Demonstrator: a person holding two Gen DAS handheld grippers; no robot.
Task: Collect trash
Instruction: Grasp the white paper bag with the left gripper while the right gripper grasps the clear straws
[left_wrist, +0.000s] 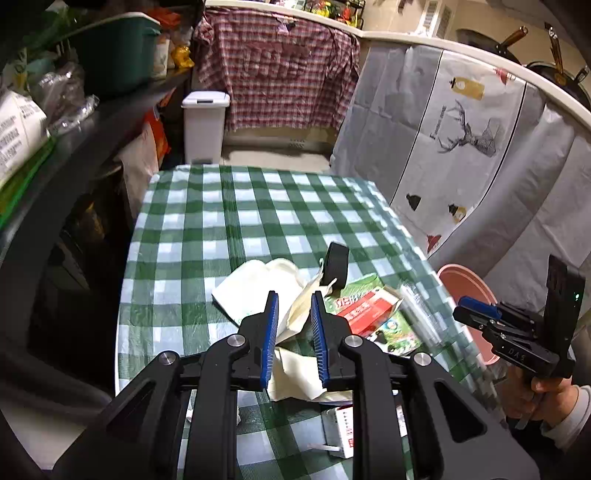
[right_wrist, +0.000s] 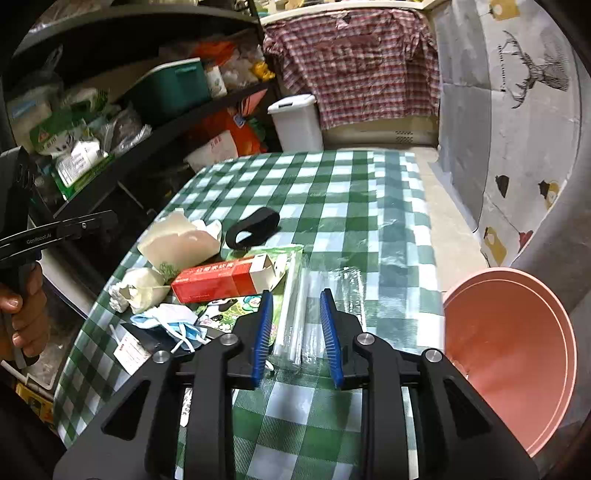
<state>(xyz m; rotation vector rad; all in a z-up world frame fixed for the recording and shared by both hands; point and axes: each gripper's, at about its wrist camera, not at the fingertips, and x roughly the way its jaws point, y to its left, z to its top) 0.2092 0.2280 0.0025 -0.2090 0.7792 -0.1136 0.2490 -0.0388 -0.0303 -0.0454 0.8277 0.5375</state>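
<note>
Trash lies on the green checked table (left_wrist: 229, 221): crumpled cream paper (left_wrist: 255, 284), a red carton (left_wrist: 364, 310), a green printed wrapper (left_wrist: 397, 328), clear plastic wrap (right_wrist: 317, 291), a black band (right_wrist: 255, 227), a blue face mask (right_wrist: 173, 323). My left gripper (left_wrist: 294, 308) is open, its jaws either side of a cream paper fold. My right gripper (right_wrist: 297, 304) is open over the clear plastic wrap. A pink bin (right_wrist: 517, 350) stands at the table's right edge.
A white lidded bin (left_wrist: 205, 125) stands beyond the table's far end. Dark shelves (left_wrist: 74, 122) packed with bags and a green box run along the left. Cloth-covered counters (left_wrist: 461, 147) close the right and back.
</note>
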